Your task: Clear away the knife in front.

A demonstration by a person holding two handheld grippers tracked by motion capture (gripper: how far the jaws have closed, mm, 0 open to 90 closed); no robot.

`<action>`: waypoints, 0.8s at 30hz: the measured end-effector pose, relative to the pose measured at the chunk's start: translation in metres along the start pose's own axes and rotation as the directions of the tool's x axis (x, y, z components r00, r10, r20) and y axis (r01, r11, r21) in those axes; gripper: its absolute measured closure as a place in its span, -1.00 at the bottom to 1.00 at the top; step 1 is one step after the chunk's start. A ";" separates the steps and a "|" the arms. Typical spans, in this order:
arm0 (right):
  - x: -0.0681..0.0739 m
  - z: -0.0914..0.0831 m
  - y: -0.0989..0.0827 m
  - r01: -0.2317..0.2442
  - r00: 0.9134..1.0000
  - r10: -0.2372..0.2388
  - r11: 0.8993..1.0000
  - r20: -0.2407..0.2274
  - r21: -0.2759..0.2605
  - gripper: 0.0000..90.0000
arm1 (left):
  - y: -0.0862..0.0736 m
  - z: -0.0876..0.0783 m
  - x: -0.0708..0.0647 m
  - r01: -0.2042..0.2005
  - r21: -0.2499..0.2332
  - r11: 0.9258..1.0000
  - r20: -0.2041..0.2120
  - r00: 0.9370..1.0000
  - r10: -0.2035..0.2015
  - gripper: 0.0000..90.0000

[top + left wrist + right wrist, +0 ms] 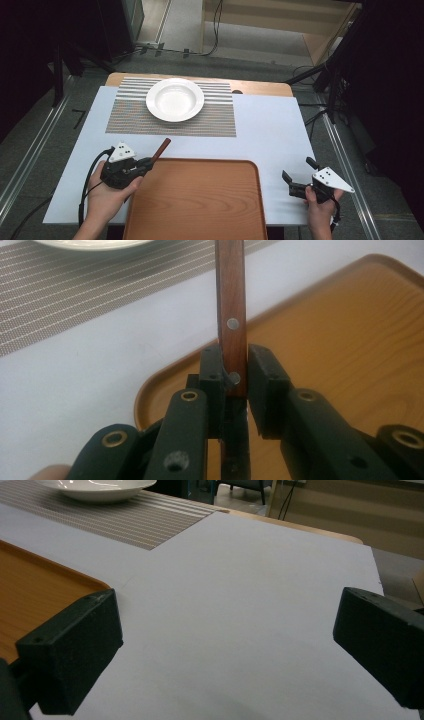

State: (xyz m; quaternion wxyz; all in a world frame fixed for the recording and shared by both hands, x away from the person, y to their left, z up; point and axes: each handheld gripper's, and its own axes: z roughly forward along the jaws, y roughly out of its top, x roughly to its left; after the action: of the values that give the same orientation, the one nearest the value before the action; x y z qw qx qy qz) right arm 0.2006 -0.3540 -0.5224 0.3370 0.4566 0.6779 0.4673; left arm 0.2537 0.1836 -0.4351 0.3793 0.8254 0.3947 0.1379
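Observation:
My left gripper [149, 161] is shut on a wooden-handled utensil [161, 149] at the tray's far left corner. In the left gripper view the brown riveted handle [232, 315] stands clamped between the two pads, pointing toward the striped mat; the rest of the utensil is hidden behind the jaws. An orange-brown tray [200, 200] lies at the table's near edge with nothing on it. My right gripper [297, 175] rests at the right of the tray, jaws wide open over bare white table [240, 605].
A white bowl [175, 99] sits on a striped placemat [125, 117] at the far middle of the table. The placemat [125, 517] and bowl [95, 489] lie far left in the right gripper view. Cables and metal rails run beyond the table edges.

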 end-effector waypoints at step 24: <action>0.000 0.000 0.000 0.005 1.000 -0.005 1.000 -0.003 -0.001 -1.00 | -0.048 0.009 -0.031 0.079 0.057 0.995 0.052 0.995 -0.082 0.70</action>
State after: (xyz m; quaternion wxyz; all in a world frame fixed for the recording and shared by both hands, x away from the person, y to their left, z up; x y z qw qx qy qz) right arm 0.2007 -0.3535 -0.5224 0.3372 0.4541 0.6794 0.4674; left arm 0.2119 0.1748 -0.4745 0.3724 0.8224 0.4208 0.0891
